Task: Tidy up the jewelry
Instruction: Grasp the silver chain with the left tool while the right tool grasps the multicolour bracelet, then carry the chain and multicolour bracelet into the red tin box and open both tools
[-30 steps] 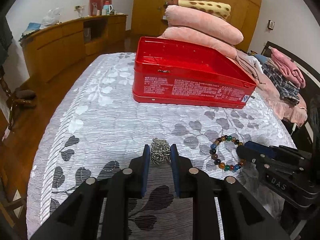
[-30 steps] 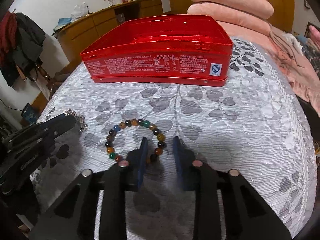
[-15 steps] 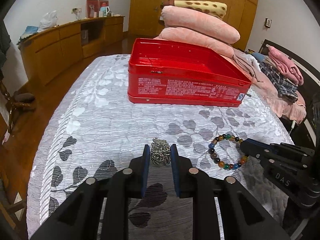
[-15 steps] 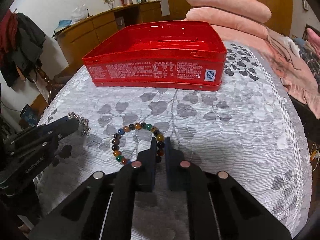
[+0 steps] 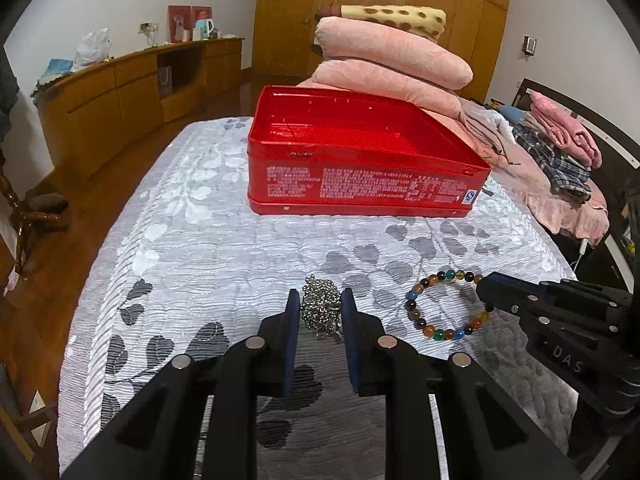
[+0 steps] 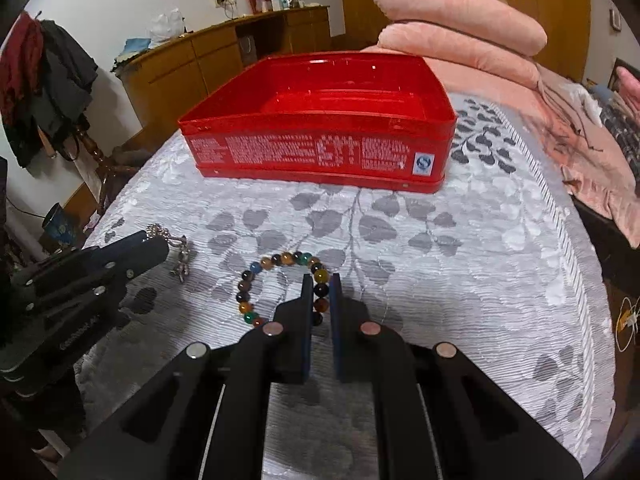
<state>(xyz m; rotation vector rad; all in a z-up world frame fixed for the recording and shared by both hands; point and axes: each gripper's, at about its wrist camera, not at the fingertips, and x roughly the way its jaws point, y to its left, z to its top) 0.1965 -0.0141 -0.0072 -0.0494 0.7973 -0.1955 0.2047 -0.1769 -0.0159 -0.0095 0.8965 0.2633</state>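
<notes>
An open red tin box sits on the bed's leaf-patterned quilt; it also shows in the right wrist view. My left gripper is shut on a bunched silver chain necklace, lifted a little off the quilt. My right gripper is shut on the right side of a multicoloured bead bracelet, also lifted. The bracelet also shows in the left wrist view, with the right gripper's fingers on it. The necklace shows in the right wrist view under the left gripper's fingers.
Stacked pink pillows lie behind the box. Folded clothes lie to the right. A wooden sideboard stands along the left wall. A coat stand with dark clothes is off the bed's left edge.
My right gripper closed onto the bracelet. Both grippers have risen with their jewelry, and the red box now looks nearer and more from above.
</notes>
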